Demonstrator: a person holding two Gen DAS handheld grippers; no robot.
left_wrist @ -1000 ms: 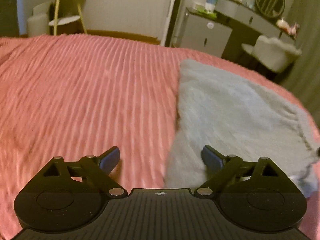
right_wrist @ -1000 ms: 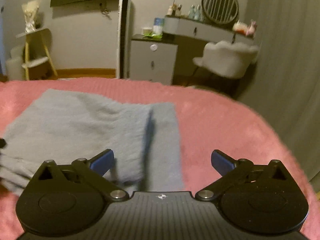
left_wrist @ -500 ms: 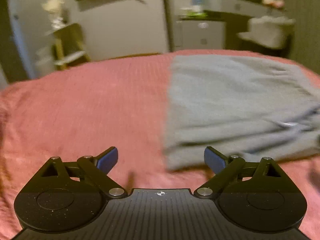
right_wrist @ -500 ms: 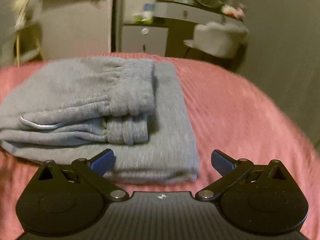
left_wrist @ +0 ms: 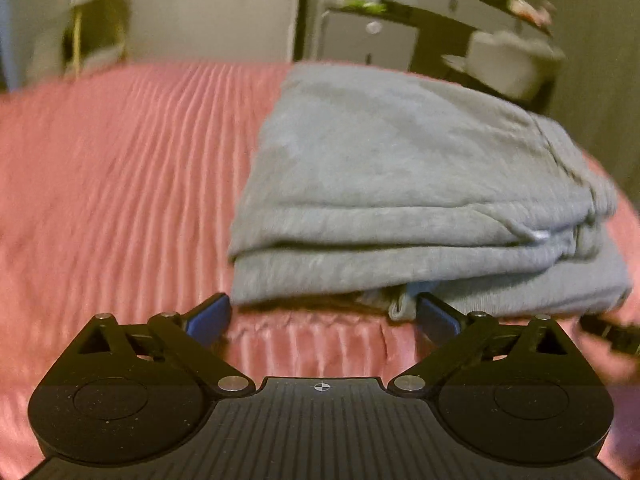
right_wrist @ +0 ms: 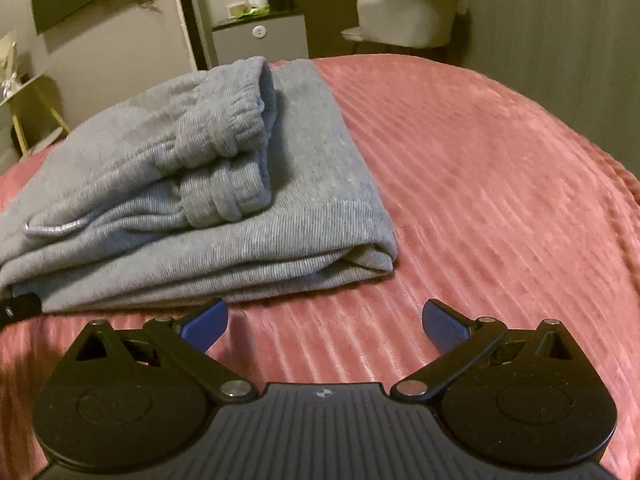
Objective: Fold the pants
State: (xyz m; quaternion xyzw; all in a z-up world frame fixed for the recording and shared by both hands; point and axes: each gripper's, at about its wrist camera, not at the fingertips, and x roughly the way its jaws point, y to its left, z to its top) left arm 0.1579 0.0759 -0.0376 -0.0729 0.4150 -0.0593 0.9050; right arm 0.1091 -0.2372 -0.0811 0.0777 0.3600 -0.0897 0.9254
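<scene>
The grey pants (left_wrist: pixel 400 184) lie folded in a thick stack on the pink ribbed bedspread (left_wrist: pixel 120 184). In the right wrist view the pants (right_wrist: pixel 180 184) show the elastic waistband and a drawstring on top. My left gripper (left_wrist: pixel 322 316) is open and empty, low at the near edge of the stack. My right gripper (right_wrist: pixel 324 322) is open and empty, just in front of the stack's near right corner. Neither gripper holds cloth.
The bedspread (right_wrist: pixel 500 200) stretches right and left of the pants. Beyond the bed stand a grey cabinet (right_wrist: pixel 260 38), a dresser, a white chair (right_wrist: pixel 408 16) and a small shelf (left_wrist: pixel 96 36).
Both grippers have dropped lower and pulled back towards the near edge of the folded pants. Both stayed open.
</scene>
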